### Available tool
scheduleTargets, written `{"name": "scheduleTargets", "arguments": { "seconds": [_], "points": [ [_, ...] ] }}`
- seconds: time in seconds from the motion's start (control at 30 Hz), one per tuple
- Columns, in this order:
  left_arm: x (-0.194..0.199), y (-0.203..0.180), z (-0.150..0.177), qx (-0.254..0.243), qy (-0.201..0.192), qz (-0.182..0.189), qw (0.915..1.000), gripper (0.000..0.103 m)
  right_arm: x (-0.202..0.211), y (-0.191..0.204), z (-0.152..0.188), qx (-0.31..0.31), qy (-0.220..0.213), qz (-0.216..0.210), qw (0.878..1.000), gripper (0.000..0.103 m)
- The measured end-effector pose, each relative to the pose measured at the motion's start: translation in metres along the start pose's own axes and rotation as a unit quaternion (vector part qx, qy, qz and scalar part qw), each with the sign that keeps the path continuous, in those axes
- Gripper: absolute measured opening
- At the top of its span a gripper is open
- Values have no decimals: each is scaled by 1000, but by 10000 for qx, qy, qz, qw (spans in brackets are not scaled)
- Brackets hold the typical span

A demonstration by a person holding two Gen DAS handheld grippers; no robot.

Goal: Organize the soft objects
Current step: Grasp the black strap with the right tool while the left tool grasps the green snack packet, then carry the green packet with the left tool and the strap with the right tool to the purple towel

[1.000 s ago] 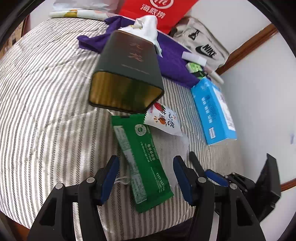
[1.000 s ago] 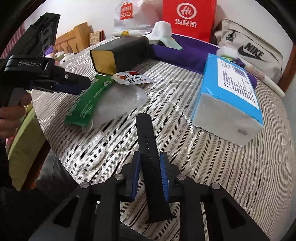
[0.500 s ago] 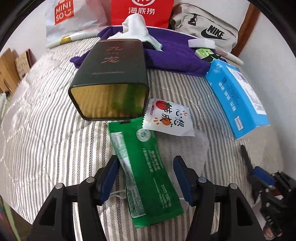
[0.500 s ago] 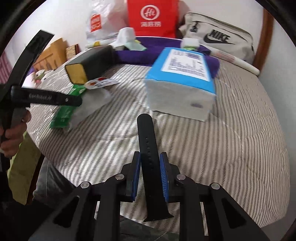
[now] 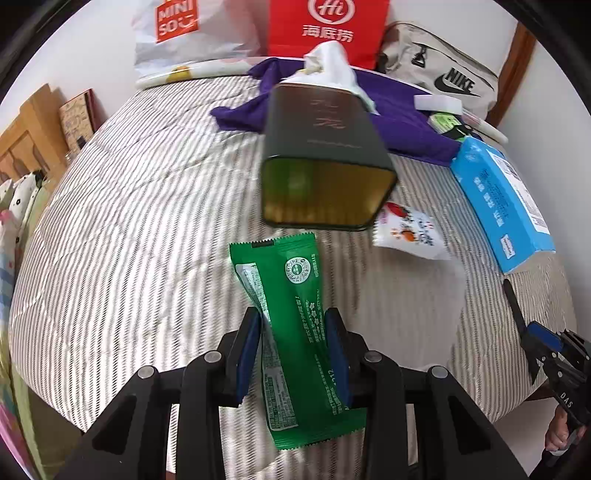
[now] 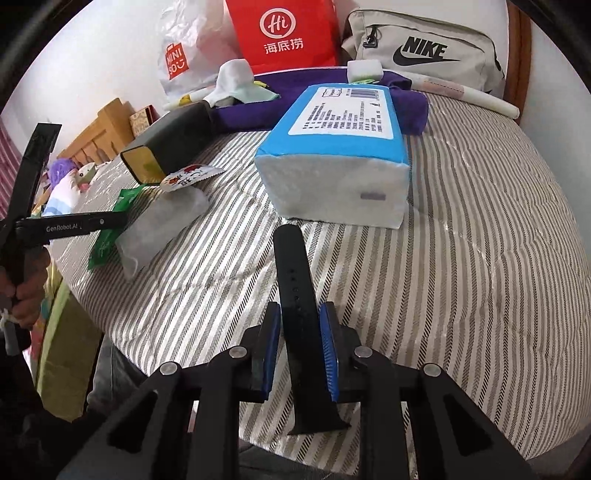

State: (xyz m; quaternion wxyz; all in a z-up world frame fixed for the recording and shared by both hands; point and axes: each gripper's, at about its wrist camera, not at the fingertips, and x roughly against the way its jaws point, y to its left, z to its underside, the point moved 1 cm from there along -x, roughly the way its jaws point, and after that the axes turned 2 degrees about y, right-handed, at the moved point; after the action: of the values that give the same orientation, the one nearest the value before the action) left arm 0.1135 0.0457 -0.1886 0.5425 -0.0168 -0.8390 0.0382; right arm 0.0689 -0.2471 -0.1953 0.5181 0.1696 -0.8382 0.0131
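Newly pinched green packet [image 5: 295, 332], tail cropped

grey-and-white striped bedcover [image 6: 461, 229]; green packet [image 5: 295, 325] with white print; dark green tin [image 5: 325, 155], gold inside; blue-and-white tissue pack [image 6: 343, 147]; black strap [image 6: 299, 295]; purple cloth [image 5: 399, 107]; red bag [image 6: 284, 33] with white lettering.

Glossy green plastic packet [image 5: 295, 332], matt black strap [image 6: 299, 295]
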Motion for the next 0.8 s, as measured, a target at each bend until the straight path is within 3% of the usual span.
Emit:
{"name": "scheduleTargets", "arguments": {
  "seconds": [0.07, 0.13, 0.2, 0.27, 0.37, 0.8],
  "points": [
    [-1, 4, 2, 42, 44, 79, 10000, 35, 0, 8, 1, 203, -10, 190, 9996, 24],
    [-3, 5, 3, 54, 55, 155, 9998, 37, -1, 14, 1, 302, -17, 177, 9994, 38],
    [-4, 0, 3, -33, 7, 125, 9999, 37, -4, 18, 1, 398, -111, 276, 9988, 39],
    [-4, -1, 4, -38, -103, 115, 9999, 37, -5, 21, 2, 440, -243, 383, 9980, 36],
    [-4, -1, 3, -57, -181, 141, 9997, 36, -4, 17, 2, 314, -312, 487, 9978, 23],
    [15, 12, 2, 156, -234, 589, 9979, 32, 10, 20, -3, 16, -251, 302, 9992, 20]
  ]
}}
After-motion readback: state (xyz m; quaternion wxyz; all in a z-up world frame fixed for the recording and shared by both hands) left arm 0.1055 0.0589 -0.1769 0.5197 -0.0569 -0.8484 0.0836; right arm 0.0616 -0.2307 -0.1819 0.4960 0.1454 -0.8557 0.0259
